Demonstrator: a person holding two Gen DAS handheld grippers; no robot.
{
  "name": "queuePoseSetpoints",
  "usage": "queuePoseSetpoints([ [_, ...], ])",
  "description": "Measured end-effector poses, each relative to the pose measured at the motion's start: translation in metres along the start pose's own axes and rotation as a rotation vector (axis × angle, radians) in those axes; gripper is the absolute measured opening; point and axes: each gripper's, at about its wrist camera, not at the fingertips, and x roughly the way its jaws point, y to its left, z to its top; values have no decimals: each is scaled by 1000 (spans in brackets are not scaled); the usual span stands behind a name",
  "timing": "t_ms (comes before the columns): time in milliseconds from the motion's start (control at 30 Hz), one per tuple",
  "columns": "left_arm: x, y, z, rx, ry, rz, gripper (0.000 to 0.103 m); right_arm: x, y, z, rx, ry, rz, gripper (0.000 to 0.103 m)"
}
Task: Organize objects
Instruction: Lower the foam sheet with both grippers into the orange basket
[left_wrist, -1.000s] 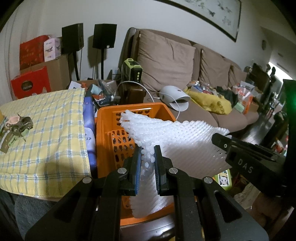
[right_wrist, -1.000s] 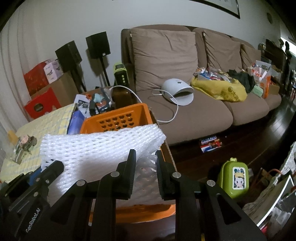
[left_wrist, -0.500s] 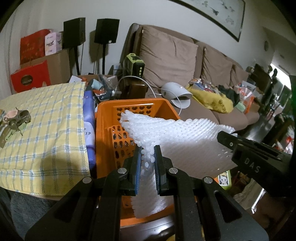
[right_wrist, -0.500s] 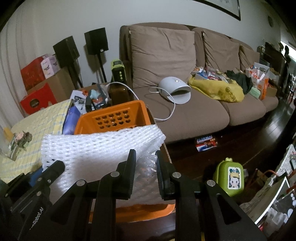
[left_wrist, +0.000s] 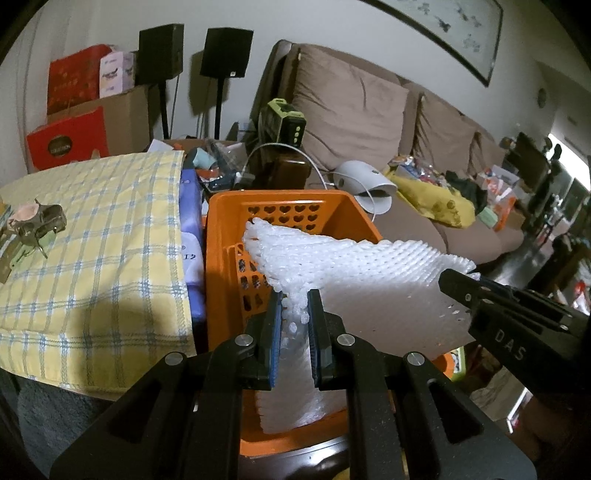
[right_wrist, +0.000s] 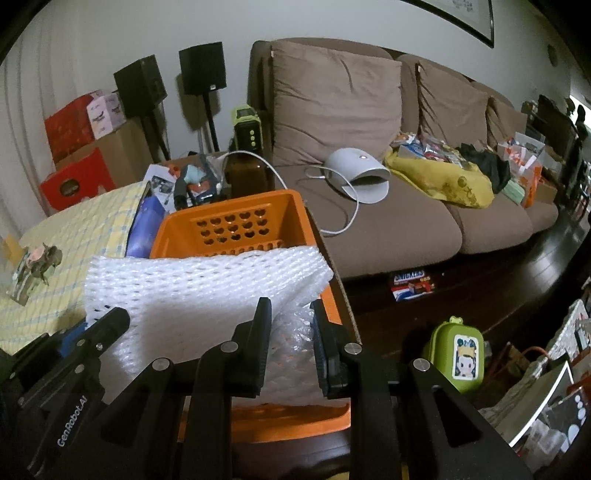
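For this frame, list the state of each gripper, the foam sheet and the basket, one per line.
left gripper: shut on the foam sheet's edge.
right gripper: shut on the sheet's other end.
white foam sheet: held between both grippers, over the basket, lower part hanging inside.
orange basket: upright, open-topped, beside the checked cloth.

A white foam-mesh packing sheet (left_wrist: 354, 280) hangs stretched and partly folded above an orange plastic basket with heart-shaped holes (left_wrist: 229, 236), its lower edge drooping inside the basket beside crumpled clear bubble wrap (right_wrist: 291, 343).
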Motion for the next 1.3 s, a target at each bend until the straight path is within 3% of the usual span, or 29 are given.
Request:
queuePoseSetpoints([
  [1300,13,8,-5,-19,37,5,12,18,12,-5,-66,68,-37,22],
])
